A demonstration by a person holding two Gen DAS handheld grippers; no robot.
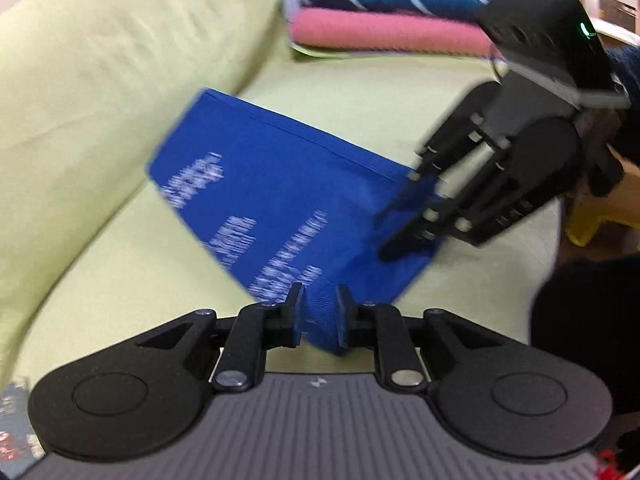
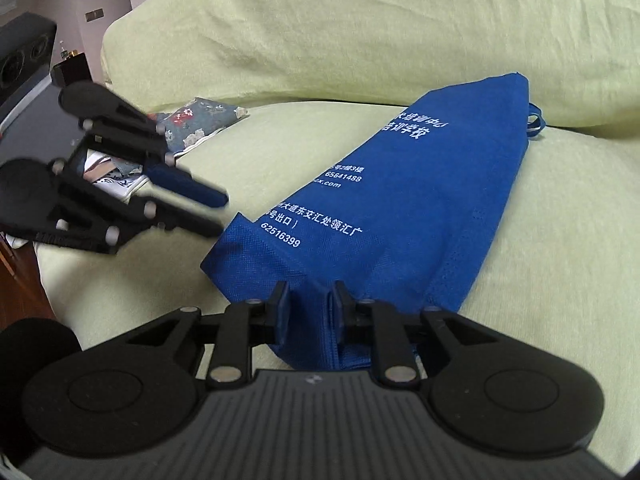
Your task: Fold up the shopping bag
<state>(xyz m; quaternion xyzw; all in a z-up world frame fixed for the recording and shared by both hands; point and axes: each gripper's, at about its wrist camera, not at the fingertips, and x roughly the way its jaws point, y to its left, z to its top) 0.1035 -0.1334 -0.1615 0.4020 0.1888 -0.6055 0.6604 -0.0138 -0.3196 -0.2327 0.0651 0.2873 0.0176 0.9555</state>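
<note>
The left gripper (image 1: 318, 312) fingers pinch one corner of the blue shopping bag (image 1: 276, 184); the right gripper (image 2: 310, 312) fingers pinch its gathered near end. The bag lies flat on the green sofa seat (image 2: 560, 240), back cushion (image 2: 360, 20) just behind, open seat either side.

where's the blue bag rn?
The blue shopping bag lies on the green sofa seat, its far end toward the back cushion. Its near end is bunched between the right gripper fingers.
</note>
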